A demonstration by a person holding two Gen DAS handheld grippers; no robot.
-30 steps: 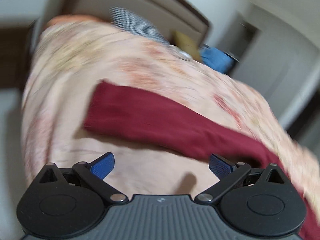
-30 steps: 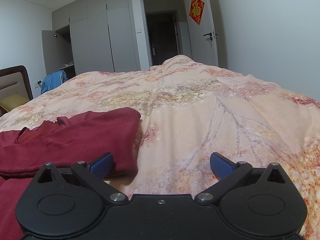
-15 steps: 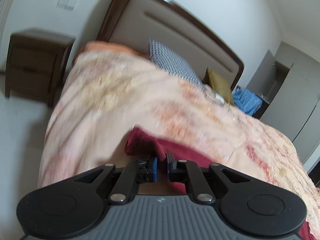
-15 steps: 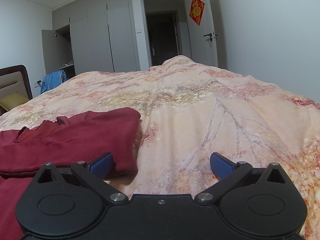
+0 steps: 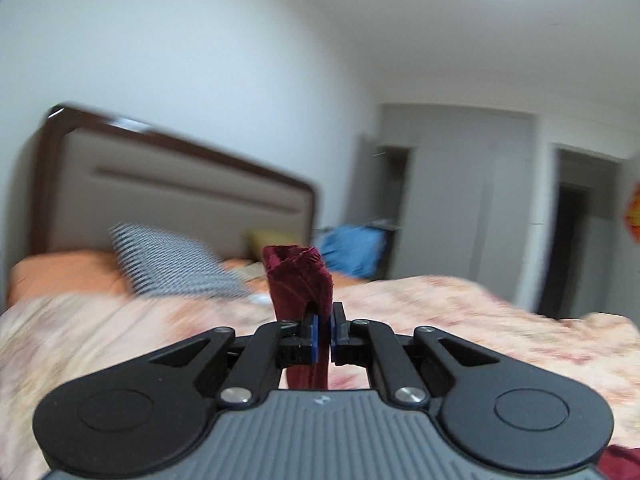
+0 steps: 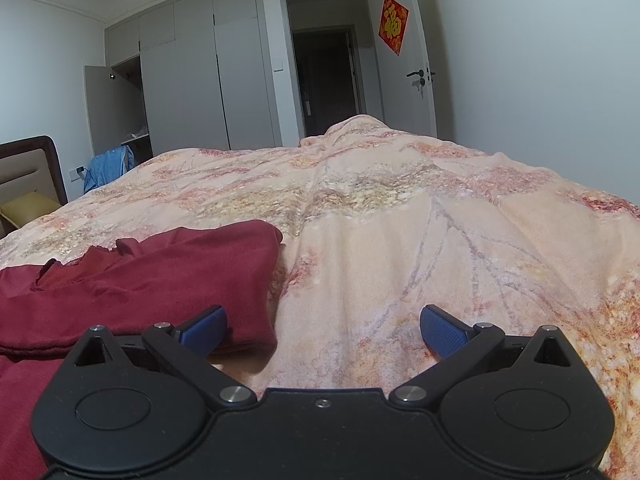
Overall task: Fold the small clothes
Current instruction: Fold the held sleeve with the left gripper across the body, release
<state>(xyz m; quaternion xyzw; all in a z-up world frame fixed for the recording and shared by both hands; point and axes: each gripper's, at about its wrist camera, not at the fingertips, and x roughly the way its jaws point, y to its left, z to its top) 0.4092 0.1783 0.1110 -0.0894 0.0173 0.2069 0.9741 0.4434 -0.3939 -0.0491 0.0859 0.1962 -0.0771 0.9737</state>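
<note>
Right wrist: red door decoration w/ gold "福" character.

The garment is dark red. The quilt is peach with a pink and gold floral print. One pillow is black-and-white checked, another olive yellow. The tools are black with blue pads. The door sign is red and gold.

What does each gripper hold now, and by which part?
The left gripper is shut on a bunched fold of the red garment; which part cannot be told. The right gripper is open and holds nothing.
</note>
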